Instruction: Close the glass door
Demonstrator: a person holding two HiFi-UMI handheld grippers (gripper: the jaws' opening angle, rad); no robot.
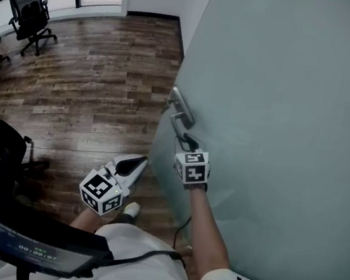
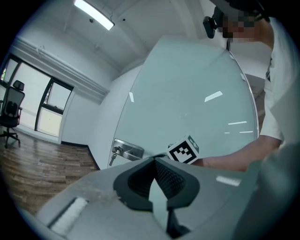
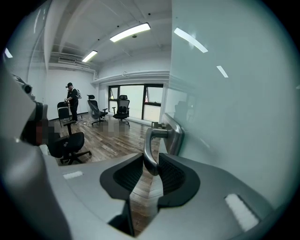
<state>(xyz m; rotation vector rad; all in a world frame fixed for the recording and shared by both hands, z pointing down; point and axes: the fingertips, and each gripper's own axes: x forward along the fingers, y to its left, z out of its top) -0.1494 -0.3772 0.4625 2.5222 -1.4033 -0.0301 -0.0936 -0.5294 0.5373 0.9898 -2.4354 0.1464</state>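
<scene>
The frosted glass door point(image 1: 280, 118) fills the right of the head view, with a metal lever handle point(image 1: 179, 114) on its left edge. My right gripper point(image 1: 187, 143) reaches up to that handle. In the right gripper view the handle's lever point(image 3: 151, 145) hangs down between the two pads and my right gripper point(image 3: 151, 161) is shut on it. My left gripper point(image 1: 135, 163) hangs lower left of the door edge, apart from it, shut with nothing in it. The left gripper view shows the door point(image 2: 187, 93), the handle plate point(image 2: 126, 151) with a key below it, and my left gripper point(image 2: 153, 161).
A wood floor point(image 1: 92, 87) stretches left of the door. Office chairs stand at the far left point(image 1: 31, 11) and close by at the lower left point(image 1: 4, 149). A dark screen point(image 1: 33, 245) sits at the bottom left. A person point(image 3: 71, 101) stands far back in the room.
</scene>
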